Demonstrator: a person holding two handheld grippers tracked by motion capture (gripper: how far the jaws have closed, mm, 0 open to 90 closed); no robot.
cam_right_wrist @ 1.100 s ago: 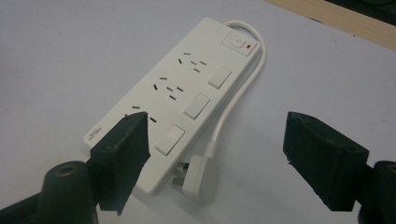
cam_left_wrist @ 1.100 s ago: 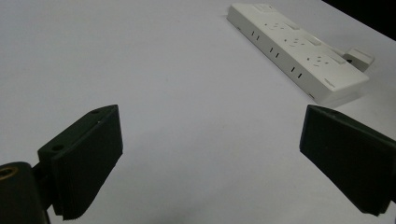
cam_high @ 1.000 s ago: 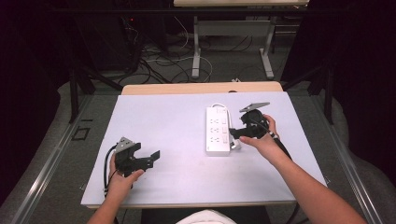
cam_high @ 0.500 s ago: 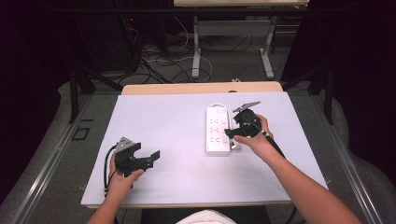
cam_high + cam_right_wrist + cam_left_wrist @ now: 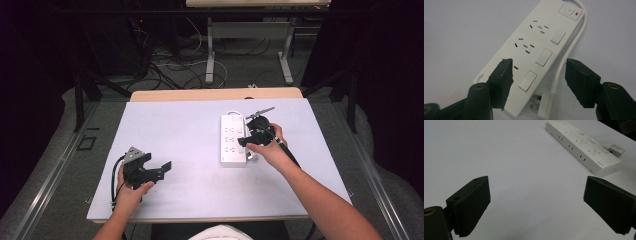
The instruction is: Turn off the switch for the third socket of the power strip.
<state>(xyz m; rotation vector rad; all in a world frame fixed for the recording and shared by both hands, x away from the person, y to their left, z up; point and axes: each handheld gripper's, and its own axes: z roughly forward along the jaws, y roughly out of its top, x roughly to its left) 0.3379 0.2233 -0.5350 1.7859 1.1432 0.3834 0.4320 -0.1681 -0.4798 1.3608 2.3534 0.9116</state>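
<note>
On the white table, the left gripper rests near the front edge with jaws wide apart around nothing, while right of centre lies the white power strip (three rocker switches and a red-lit master switch show in the right gripper view), its plug alongside, and the right gripper, jaws half-spread and just closing, hovers over its near end, not gripping it.

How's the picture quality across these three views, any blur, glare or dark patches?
High view: the white table is evenly lit, the room behind falls into near-black, and everything is a bit soft. Left gripper view: the left tongs up close are blurred; the power strip is sharper. Right gripper view: bright, flat light on the power strip, faint shadows, and the right tongs slightly soft.
</note>
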